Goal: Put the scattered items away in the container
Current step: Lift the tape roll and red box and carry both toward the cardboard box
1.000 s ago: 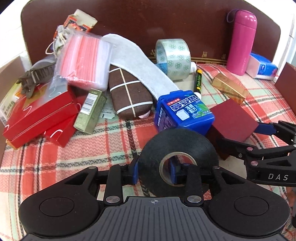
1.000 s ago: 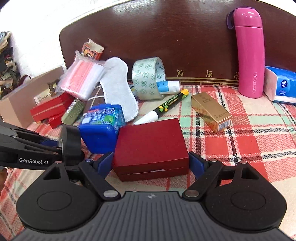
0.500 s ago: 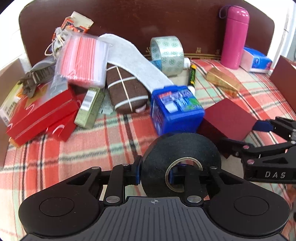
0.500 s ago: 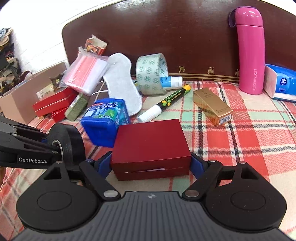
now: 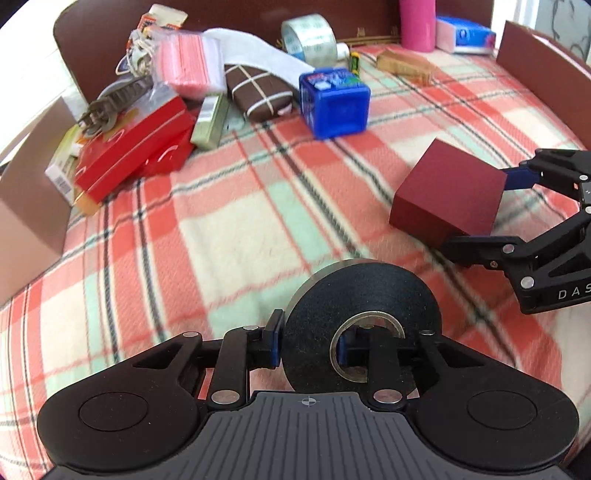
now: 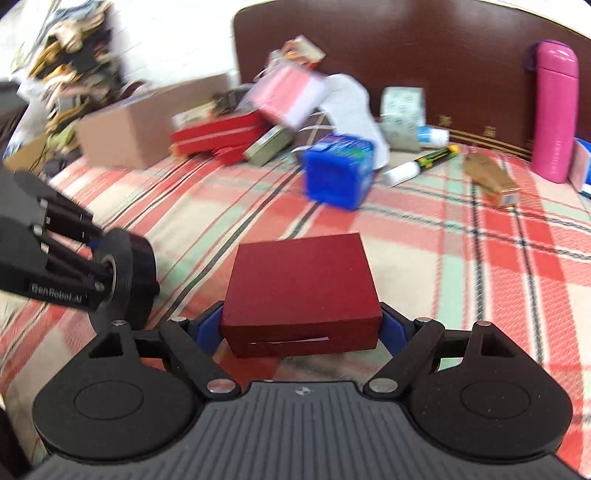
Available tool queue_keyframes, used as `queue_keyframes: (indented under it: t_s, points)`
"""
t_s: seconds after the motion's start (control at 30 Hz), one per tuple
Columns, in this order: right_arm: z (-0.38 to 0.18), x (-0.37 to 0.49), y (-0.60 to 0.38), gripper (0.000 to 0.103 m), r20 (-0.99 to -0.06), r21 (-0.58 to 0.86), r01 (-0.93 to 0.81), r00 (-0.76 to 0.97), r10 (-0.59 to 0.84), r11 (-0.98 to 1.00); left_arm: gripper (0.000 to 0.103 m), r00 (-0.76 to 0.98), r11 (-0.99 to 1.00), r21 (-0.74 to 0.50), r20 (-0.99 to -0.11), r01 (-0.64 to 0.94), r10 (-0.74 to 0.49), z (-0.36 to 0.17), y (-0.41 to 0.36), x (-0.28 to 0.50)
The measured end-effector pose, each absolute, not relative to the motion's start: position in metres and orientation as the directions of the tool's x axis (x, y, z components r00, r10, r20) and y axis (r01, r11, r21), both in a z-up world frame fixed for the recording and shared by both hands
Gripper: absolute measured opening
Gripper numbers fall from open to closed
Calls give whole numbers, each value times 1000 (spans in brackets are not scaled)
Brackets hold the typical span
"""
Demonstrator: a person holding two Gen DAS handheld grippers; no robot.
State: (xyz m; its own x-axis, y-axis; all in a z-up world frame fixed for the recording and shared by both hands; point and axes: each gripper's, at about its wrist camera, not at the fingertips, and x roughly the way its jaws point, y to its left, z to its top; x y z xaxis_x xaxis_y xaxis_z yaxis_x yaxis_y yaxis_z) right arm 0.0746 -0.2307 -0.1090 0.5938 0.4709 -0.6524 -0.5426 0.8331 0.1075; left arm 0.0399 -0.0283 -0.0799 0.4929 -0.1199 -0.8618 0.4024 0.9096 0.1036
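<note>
While my left gripper (image 5: pixel 308 347) is clamped on the black tape roll (image 5: pixel 364 328) — one finger against the outer face, the other poking through the core — my right gripper (image 6: pixel 301 326) has the dark red box (image 6: pixel 303 291) pinched between its blue pads (image 6: pixel 208 328), jaws spread wide enough to take the box's whole width. Both things are held up off the plaid blanket (image 5: pixel 229 229), near its front edge, with the roll just to the left of the box and not touching it.

Everything else sits toward the back of the blanket, along the dark headboard (image 6: pixel 424 48). A blue tub (image 5: pixel 334 101) stands on its own a bit forward of the pile. Behind and left of it there's the brown striped pouch (image 5: pixel 256 90), a white cloth strip (image 5: pixel 258 53), a pink zip bag (image 5: pixel 186 64), an olive-gold box (image 5: pixel 208 122) and a stack of red boxes (image 5: pixel 136 144) at the back left. Clear patterned tape (image 5: pixel 308 35) stands on edge by the headboard, with a marker (image 6: pixel 421 164) lying in front of it and a gold box (image 6: pixel 491 181) further right. The pink flask (image 6: pixel 554 110) stands upright in the back right corner.

The cardboard box (image 6: pixel 147 125) — the container — sits at the left edge of the blanket, right next to the red boxes. The right wrist view is pretty blurry, so small labels are unreadable.
</note>
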Motion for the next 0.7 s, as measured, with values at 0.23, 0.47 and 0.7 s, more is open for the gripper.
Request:
queue_keyframes:
  t_s: [0.23,0.47,0.7]
  points:
    - [-111,68,-217,85,-667,25,-536,620,413,844,50,504,929,50,-850,366,-153,-84,-18,39]
    - [-112,69,-214,84,-675,1,-528,626,390,849,45,533,926,61,-831,373,-160,-85,-19,33]
    - [-113,73,-213,85,-688,10,-520,616,384,854,48,543,920,76,-824,386,-159,-86,-20,32]
